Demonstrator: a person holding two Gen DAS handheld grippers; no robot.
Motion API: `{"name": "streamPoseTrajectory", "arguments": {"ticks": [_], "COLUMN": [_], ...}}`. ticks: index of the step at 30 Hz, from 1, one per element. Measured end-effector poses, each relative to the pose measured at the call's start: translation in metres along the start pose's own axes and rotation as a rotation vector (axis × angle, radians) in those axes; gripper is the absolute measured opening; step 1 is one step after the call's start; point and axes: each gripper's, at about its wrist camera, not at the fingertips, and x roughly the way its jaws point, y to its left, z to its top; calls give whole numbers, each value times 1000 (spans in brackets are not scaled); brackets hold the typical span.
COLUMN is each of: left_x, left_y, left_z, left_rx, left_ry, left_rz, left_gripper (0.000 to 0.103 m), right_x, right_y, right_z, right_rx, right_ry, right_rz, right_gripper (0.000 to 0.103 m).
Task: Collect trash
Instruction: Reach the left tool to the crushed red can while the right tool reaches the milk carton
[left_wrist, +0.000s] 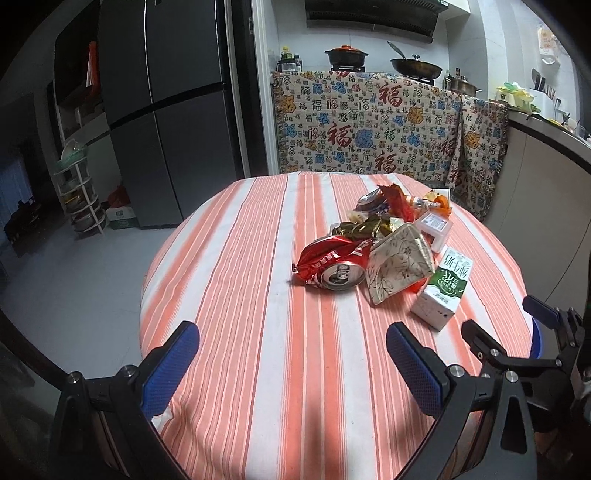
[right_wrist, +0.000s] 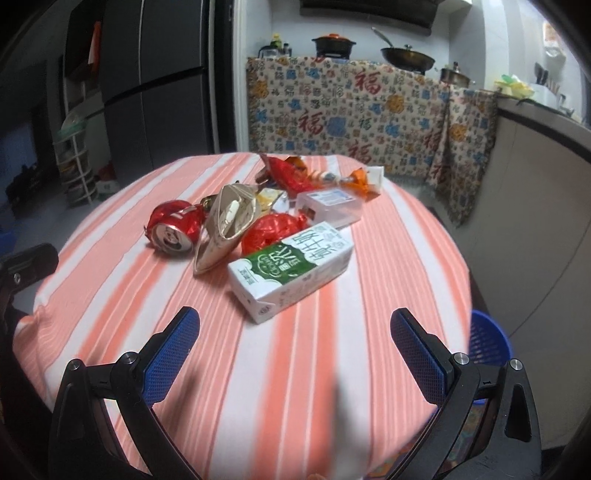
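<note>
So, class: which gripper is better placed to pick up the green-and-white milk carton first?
Right. The right gripper is open just before the green-and-white milk carton; the left gripper faces bare striped tablecloth.

We note our right tongs (right_wrist: 294, 341) spread wide above the striped surface (right_wrist: 388, 288) — milk carton (right_wrist: 291, 271) just ahead, crushed can (right_wrist: 173, 229) beyond.

On the striped-cloth round counter (right_wrist: 147, 295), the green-and-white milk carton (right_wrist: 291, 269) sits nearest, crushed red can (right_wrist: 173, 230) left of it, clear plastic box (right_wrist: 328, 206) behind, blue mesh basket (right_wrist: 487, 343) off the right edge.
</note>
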Motion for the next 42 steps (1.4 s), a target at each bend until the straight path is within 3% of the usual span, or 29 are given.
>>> {"name": "streamPoseTrajectory", "arguments": {"ticks": [11,20,24,27,30,33,35,42], "left_x": [16,26,38,51,65,76,82,124], "left_y": [6,9,12,4,-15,-32,-34,0], "left_z": [1,-9,-14,-14,-11,-6,-1,31], "left_rx": [-14,-6,-6,35,98,148,192,330], "left_ry": [31,61,104,149,167,146,107,104], "left_rz": [49,37,-22,-152,-250,-279,-252,-285], "left_gripper": [103,103,103,103,103,103,103,103], "right_x": [33,69,67,62,58,56,54,50], "right_y": [19,16,-10,-34,-54,-59,-57,-49], "right_z": [27,25,14,3,-9,-18,-22,-31], "right_rx": [58,77,98,126,165,185,173,101], "right_ry": [36,103,118,141,164,180,176,166], "right_rz": [1,-106,-160,-186,-155,-100,-82,-69], "right_gripper": [103,103,103,103,103,103,103,103]}}
